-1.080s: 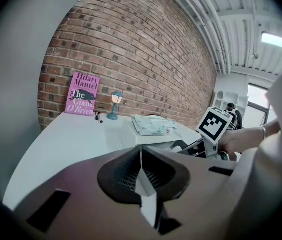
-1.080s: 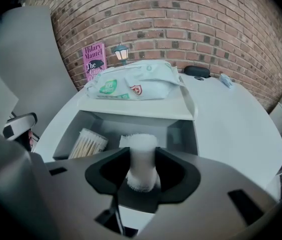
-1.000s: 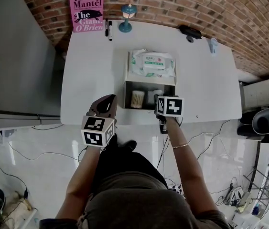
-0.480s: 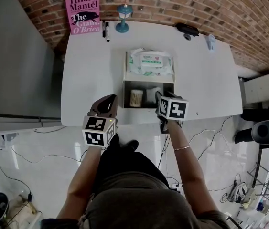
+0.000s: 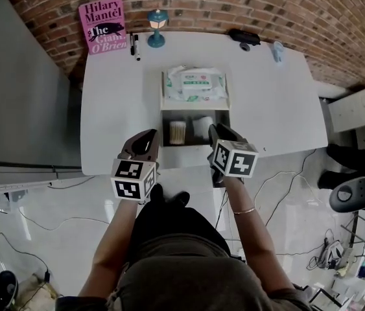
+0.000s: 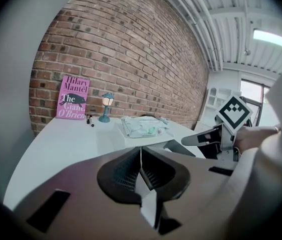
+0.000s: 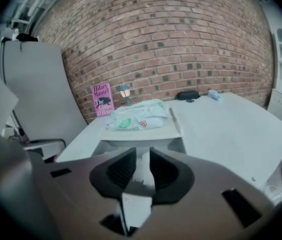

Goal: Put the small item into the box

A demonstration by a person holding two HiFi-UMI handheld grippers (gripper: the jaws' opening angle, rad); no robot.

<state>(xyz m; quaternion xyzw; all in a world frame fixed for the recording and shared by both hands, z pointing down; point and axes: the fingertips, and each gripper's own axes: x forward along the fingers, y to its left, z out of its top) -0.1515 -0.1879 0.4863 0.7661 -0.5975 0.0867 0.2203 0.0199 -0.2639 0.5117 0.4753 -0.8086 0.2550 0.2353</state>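
Across the white table (image 5: 117, 109), a pink book (image 5: 102, 24) leans at the far left corner, with a small lamp (image 5: 157, 28) and two markers (image 5: 133, 44) beside it, well clear of you. The box (image 5: 192, 106) stands at the middle of the near edge, its open front facing you and a pack of wipes (image 5: 195, 84) lying on top. Inside, a tub of cotton swabs (image 5: 177, 132) fills the left side. The small white item (image 5: 201, 126) sits on the right, and its long axis cannot be read. Your right gripper (image 5: 213, 130) is at the opening with its jaws partway apart and closing, the white item showing through the gap. Your left gripper (image 5: 150, 135) hovers at the near edge left of the box, jaws together and empty.
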